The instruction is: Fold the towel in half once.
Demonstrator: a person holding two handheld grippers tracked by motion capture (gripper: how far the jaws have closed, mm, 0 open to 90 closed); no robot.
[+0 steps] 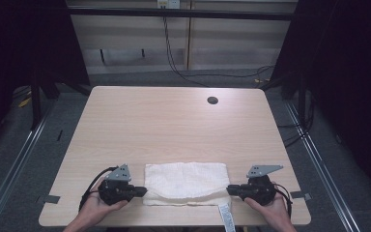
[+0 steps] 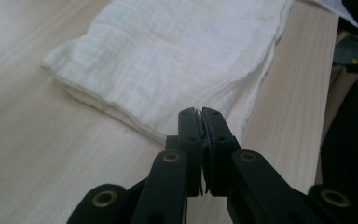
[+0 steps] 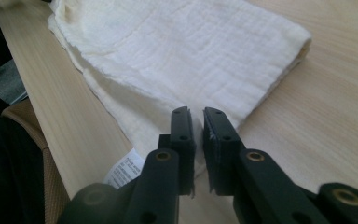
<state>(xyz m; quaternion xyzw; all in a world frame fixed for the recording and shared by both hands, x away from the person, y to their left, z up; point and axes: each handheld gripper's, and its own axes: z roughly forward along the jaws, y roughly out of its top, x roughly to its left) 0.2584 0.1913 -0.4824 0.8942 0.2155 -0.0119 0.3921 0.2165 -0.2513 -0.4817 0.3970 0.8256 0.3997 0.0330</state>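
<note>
A folded white cloth [image 1: 186, 181] lies flat at the near edge of the wooden table [image 1: 174, 121]. My left gripper [image 1: 144, 192] sits at the cloth's near left corner. In the left gripper view its jaws [image 2: 199, 112] are pressed together with a thin sliver of the cloth [image 2: 177, 51] pinched at the tips. My right gripper [image 1: 229, 189] is at the near right corner. In the right gripper view its jaws [image 3: 196, 114] stand a narrow gap apart just over the cloth [image 3: 191, 51], not pressing on it. A printed care label [image 3: 123, 170] sticks out from that corner toward the table edge.
A dark round cable hole [image 1: 212, 100] sits in the far right part of the tabletop. The care label [image 1: 226, 217] hangs over the near edge. Black cables [image 1: 174, 63] run down the back wall and across the floor behind the table. Metal rails flank both sides.
</note>
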